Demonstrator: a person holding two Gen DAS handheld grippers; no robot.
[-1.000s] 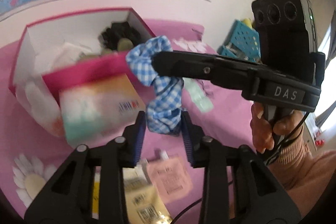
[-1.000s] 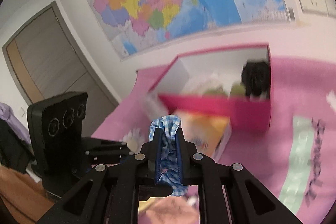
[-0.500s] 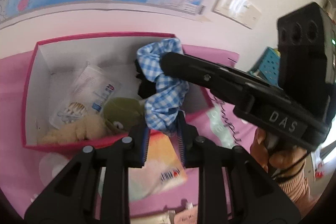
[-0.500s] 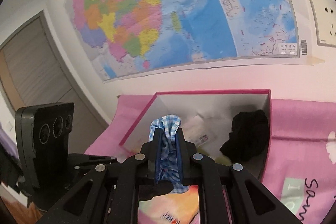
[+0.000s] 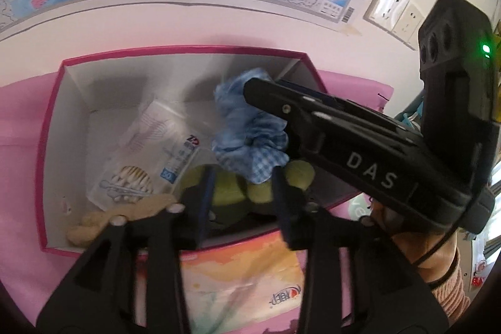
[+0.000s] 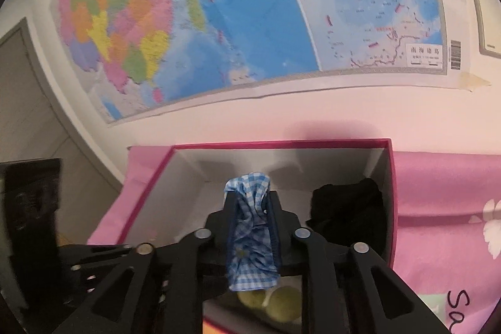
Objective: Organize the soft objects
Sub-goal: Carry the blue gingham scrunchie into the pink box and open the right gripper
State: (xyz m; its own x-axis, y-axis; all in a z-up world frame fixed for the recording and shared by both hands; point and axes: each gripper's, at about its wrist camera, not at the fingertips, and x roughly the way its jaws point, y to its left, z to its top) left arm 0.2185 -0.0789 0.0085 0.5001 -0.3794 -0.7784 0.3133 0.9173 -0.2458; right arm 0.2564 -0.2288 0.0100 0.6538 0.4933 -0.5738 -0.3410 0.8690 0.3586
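My right gripper (image 6: 252,202) is shut on a blue checked scrunchie (image 6: 250,237) and holds it over the open pink box (image 6: 281,143). In the left wrist view the scrunchie (image 5: 250,133) hangs from the right gripper (image 5: 250,86) inside the box (image 5: 47,127). My left gripper (image 5: 242,180) is open and empty, just below the scrunchie, over a green plush toy (image 5: 231,190). A beige plush (image 5: 125,213) lies at the box's front left. A black soft item (image 6: 350,208) lies at the box's right side.
A clear pack of cotton swabs (image 5: 147,158) lies in the box. A colourful tissue pack (image 5: 244,280) lies on the pink cloth (image 5: 18,121) in front of the box. A map (image 6: 238,8) and wall sockets (image 5: 391,8) are behind.
Both grippers moved forward and over the box. The right gripper carried the scrunchie from in front of the box to inside it. The left gripper's jaws have spread wider.
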